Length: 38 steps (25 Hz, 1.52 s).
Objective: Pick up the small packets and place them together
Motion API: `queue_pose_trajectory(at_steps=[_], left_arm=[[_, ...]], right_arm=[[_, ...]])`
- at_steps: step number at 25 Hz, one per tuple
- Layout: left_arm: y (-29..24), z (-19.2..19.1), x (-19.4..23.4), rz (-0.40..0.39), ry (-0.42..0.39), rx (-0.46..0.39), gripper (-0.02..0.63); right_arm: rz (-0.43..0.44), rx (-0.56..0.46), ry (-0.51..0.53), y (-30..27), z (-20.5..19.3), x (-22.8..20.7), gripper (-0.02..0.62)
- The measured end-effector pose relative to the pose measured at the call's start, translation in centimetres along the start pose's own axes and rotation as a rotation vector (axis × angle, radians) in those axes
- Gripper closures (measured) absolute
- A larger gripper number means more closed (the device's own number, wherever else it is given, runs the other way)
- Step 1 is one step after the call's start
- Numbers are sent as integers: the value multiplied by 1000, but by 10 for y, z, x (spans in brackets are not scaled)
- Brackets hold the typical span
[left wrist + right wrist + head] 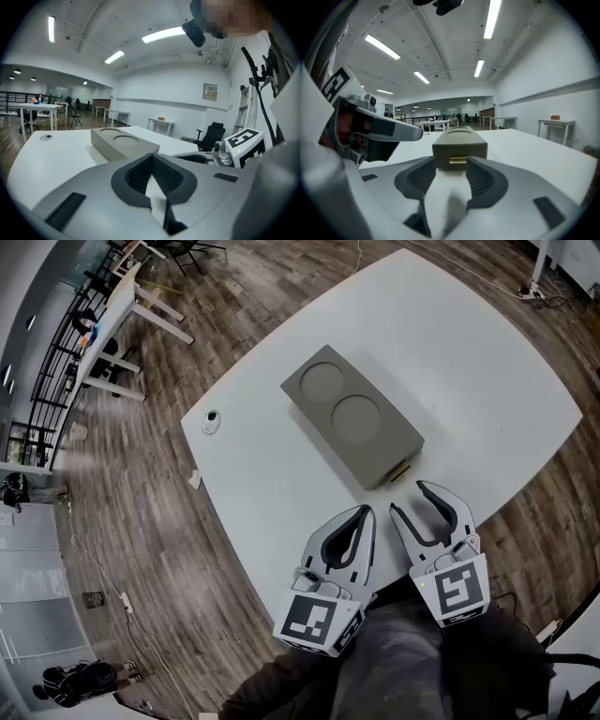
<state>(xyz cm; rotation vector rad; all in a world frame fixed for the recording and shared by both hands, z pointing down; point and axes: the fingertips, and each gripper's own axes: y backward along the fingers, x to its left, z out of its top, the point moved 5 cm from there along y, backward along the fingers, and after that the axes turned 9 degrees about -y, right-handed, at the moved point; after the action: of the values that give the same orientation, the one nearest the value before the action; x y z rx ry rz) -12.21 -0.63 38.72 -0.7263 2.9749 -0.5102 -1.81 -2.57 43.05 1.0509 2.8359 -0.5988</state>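
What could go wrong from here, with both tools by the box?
1. The open right tool faces the near end of the box; pushing on might shove the box rather than grip anything.
2. The left tool, shut, sits close beside the right one; they could knock together.
3. No packets show, so the yellow tab might be grabbed wrongly.

Open office: rows of desks point(40, 107), swivel chair point(212, 132), strip lights point(163, 34).

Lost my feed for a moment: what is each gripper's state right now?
Left gripper: closed, nothing between its jaws.
Right gripper: open, holding nothing; the grey box sits just ahead of it.
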Motion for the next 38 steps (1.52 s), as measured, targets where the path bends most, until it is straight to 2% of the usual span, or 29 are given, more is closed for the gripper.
queue_pose_trajectory(at_steps=[8, 19, 22, 38], left_arm=[[-8, -6, 11, 0, 25, 8, 603], [-20, -2, 28, 16, 71, 20, 603], [-23, -6, 33, 15, 78, 22, 603], [-9, 6, 23, 12, 77, 48, 603]], right_arm=[[-40, 5, 0, -12, 7, -9, 393], [-54, 116, 5, -31, 9, -18, 394], [-54, 123, 15, -35, 7, -18, 419], [-49, 153, -5, -22, 2, -15, 420]])
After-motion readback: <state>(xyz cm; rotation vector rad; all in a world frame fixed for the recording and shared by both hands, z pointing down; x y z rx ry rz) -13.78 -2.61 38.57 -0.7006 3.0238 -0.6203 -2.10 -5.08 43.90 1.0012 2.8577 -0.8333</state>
